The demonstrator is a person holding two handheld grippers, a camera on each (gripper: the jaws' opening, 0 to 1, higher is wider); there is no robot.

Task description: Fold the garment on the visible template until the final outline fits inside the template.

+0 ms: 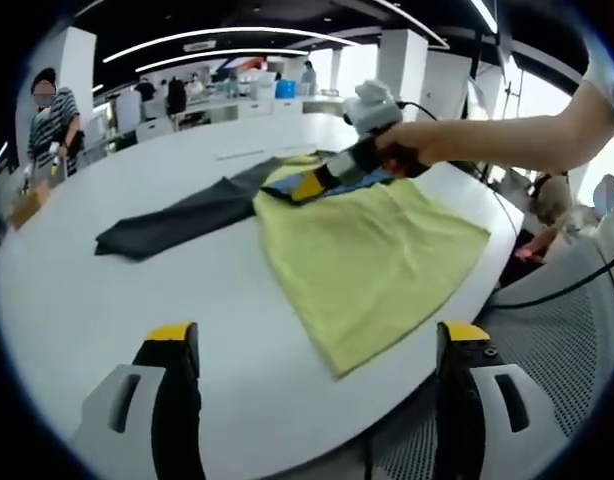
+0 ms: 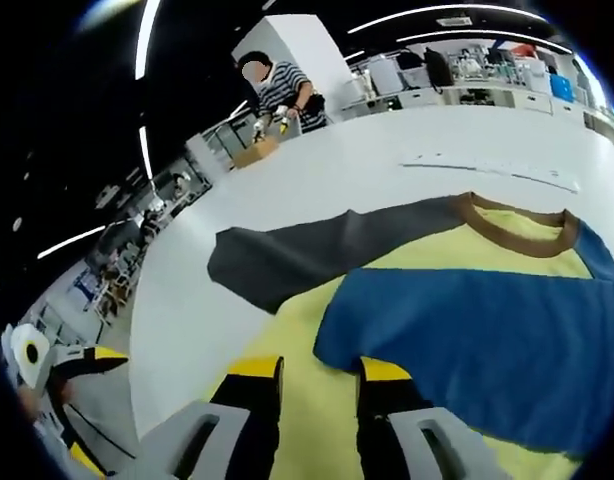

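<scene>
Yellow garment (image 1: 372, 255) overhangs white table (image 1: 107, 300) edge

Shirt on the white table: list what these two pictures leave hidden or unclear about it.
- Template: none can be made out under the shirt in the left gripper view; the cloth covers the table there.
- Right gripper grip: left gripper view, too small and hand-covered to see cloth between the jaws.
- Blue sleeve: right gripper view, cut off at the right edge.
- Left gripper: open, off the shirt.
</scene>
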